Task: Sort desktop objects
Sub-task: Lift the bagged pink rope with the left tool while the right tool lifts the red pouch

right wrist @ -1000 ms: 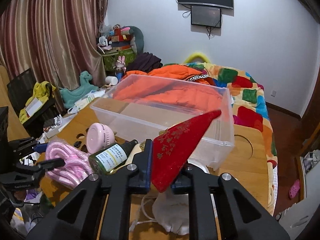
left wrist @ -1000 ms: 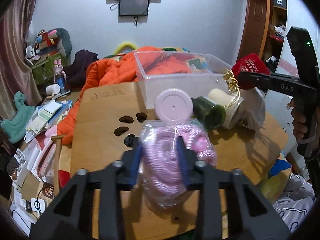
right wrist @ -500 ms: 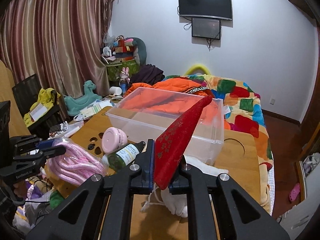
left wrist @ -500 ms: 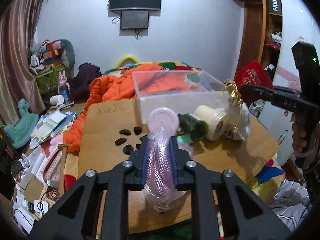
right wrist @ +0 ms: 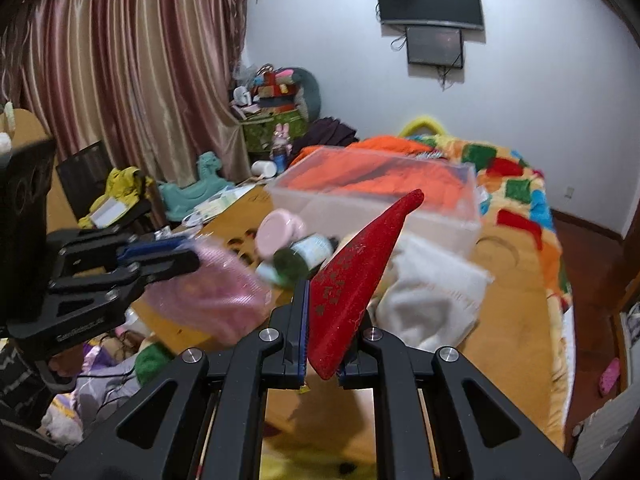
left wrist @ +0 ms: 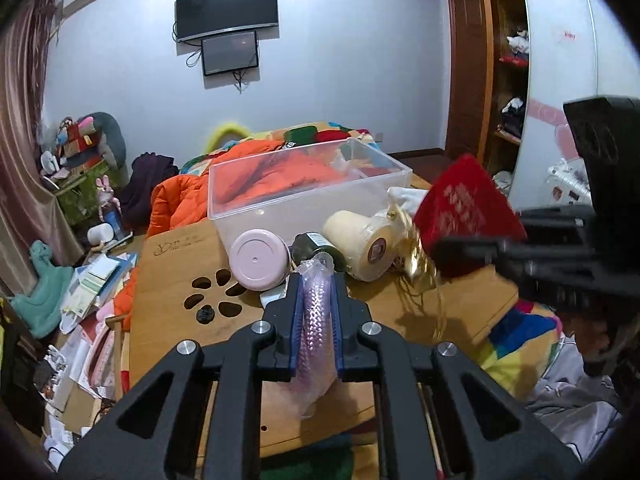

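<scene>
1. The left wrist view looks forward and a little downward along the left gripper [left wrist: 316,320] from close behind its fingers, across the wooden table [left wrist: 168,280] toward the far wall with the wall screen [left wrist: 227,8].
2. The right wrist view looks the same way along the right gripper [right wrist: 322,336] — also tilted down, facing the curtain [right wrist: 120,72] and the bed [right wrist: 516,184].
3. Both views share the clear plastic box [left wrist: 304,196], the pink round lid [left wrist: 259,260] and the green bottle [left wrist: 316,246].
4. Each camera sees the other gripper at its edge — there the picture is blurred, probably by motion.
</scene>
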A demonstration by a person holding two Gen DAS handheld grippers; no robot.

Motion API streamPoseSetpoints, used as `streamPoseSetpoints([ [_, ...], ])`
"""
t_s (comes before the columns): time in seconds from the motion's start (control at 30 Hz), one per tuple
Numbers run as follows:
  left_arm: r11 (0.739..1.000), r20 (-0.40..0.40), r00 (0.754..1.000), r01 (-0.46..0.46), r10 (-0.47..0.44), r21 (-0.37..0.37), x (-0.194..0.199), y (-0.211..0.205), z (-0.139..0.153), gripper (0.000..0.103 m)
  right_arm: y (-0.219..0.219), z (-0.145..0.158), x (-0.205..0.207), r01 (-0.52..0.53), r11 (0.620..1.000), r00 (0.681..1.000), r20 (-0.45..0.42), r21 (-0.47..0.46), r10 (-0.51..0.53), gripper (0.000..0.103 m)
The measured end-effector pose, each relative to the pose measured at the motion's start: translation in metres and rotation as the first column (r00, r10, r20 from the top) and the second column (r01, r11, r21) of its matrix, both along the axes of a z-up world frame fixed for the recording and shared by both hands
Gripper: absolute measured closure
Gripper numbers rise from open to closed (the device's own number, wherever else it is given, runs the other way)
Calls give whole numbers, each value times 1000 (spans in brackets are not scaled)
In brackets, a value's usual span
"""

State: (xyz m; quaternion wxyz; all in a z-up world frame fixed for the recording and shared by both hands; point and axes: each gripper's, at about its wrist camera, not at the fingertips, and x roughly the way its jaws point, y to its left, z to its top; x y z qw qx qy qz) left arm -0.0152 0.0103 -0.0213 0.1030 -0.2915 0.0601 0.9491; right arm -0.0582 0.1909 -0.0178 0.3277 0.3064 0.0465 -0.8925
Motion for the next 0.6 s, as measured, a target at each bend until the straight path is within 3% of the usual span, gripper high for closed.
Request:
streamPoseSetpoints([
  [0.03,1000,6,1000,6,-6,5,-1,1,-1,86,-1,-4,1,-7,1000,1000,13,-2,7,94],
  [0.1,1000,14,1000,13,-14,15,0,3,-1,64,-4,-15,1,-24,1000,999,37,-4,25,94],
  [0.17,1000,18,1000,-1,1,10,0,4,-4,51,-7,-23,1,-42,999,997,57,-11,42,94],
  [0.2,1000,16,1000,-20,20,-2,0,5,-6,50,-8,-27,2,-48,999,997,64,-12,49,94],
  [0.37,997,36,999,-21,19,71,2,-4,-5,48,-16,-41,1,-79,997,992,98,-22,81,94],
  [0.47,988,63,998,22,-32,152,3,-7,-1,49,-18,-48,-1,-96,995,988,119,-31,99,94],
  [0.53,984,84,995,47,-63,173,2,-3,4,58,-16,-53,-2,-101,994,986,126,-33,104,94],
  [0.57,988,88,995,42,-55,150,0,1,6,65,-16,-54,-2,-101,994,986,129,-35,105,94],
  [0.6,992,82,996,33,-43,121,0,3,8,66,-16,-55,-2,-100,994,986,131,-37,104,94],
])
